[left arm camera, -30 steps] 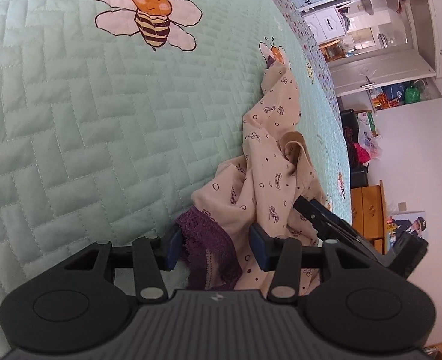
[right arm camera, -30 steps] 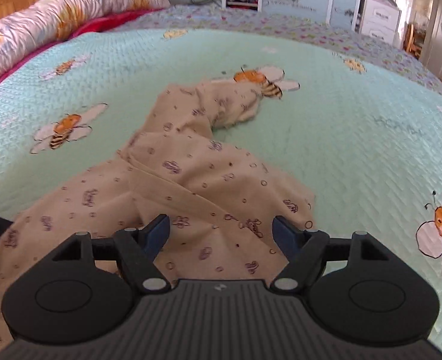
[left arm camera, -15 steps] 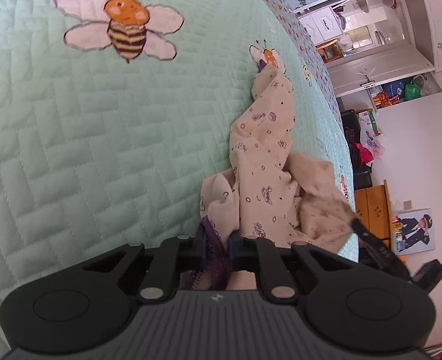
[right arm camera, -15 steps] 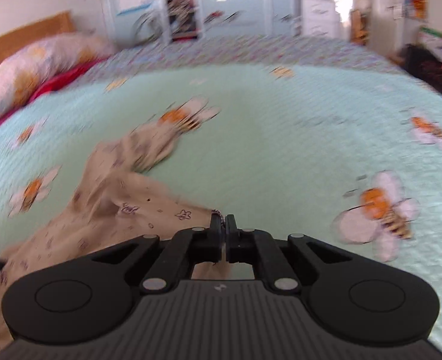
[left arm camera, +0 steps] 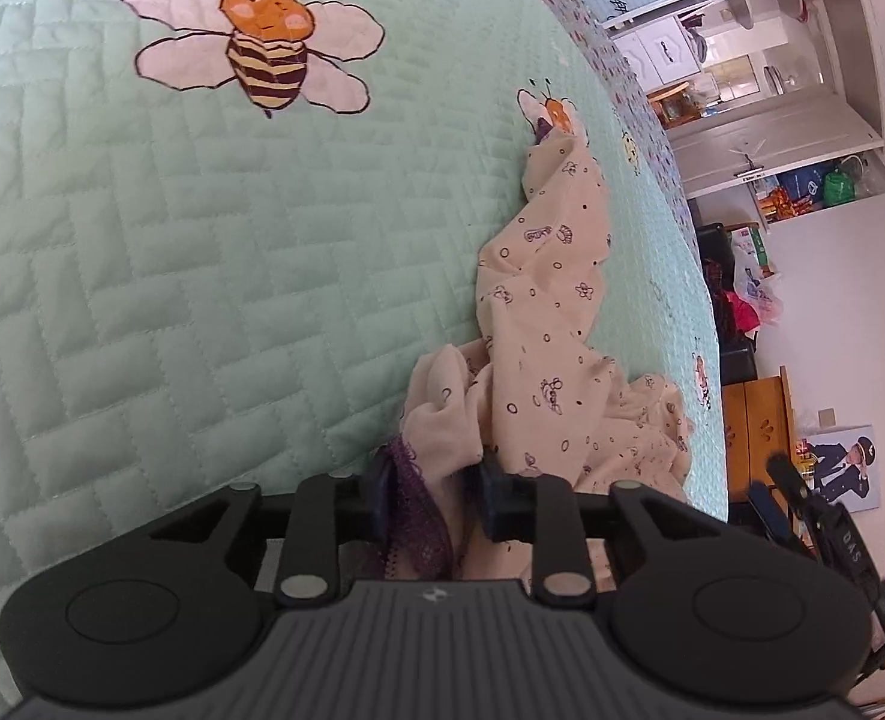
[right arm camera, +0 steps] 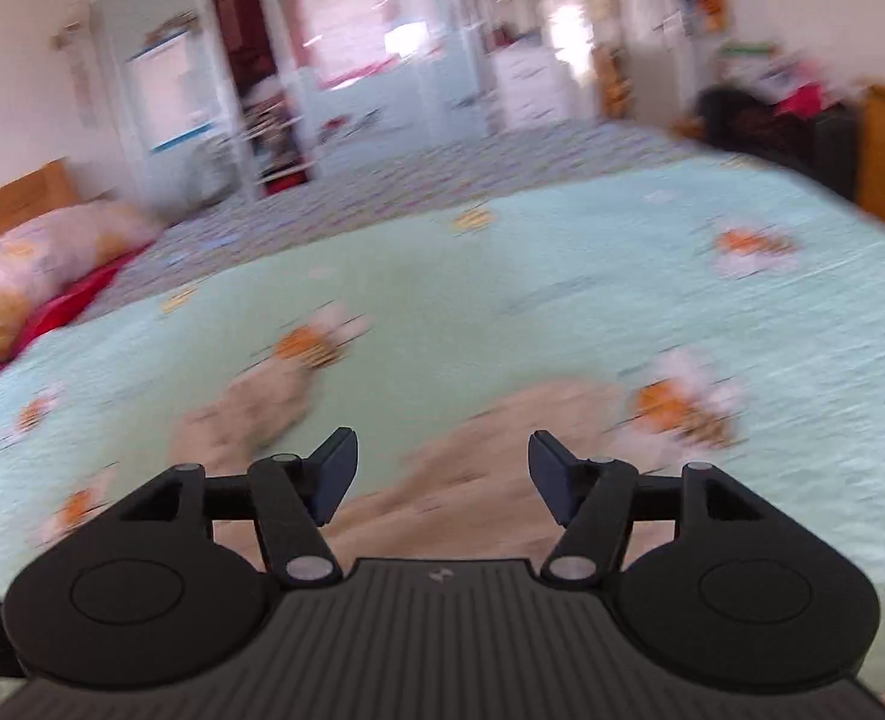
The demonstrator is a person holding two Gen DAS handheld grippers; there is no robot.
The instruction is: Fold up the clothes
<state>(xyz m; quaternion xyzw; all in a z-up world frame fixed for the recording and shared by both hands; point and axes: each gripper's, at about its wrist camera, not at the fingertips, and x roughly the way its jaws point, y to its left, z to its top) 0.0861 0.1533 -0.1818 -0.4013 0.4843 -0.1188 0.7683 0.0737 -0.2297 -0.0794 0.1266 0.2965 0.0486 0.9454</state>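
A cream printed garment (left arm camera: 538, 312) lies crumpled in a long strip on the mint bee-pattern bedspread (left arm camera: 202, 240). Its purple lace trim (left arm camera: 412, 498) and a cream fold sit between the fingers of my left gripper (left arm camera: 436, 492), which stand partly apart, low over the bed. In the blurred right wrist view, my right gripper (right arm camera: 442, 468) is open and raised above the bed with nothing between its fingers. The garment (right arm camera: 490, 438) shows as a beige patch below and ahead of it.
A long floral pillow (right arm camera: 34, 264) and a wooden headboard (right arm camera: 16, 204) are at the far left. Wardrobes (right arm camera: 352, 60) stand beyond the bed. A wooden cabinet (left arm camera: 754, 420) and dark clutter (left arm camera: 730, 276) line the bed's right side.
Both grippers shut on the garment half a second ago. The right gripper has since opened, let go and swung up. The left fingers have moved apart again with cloth between them.
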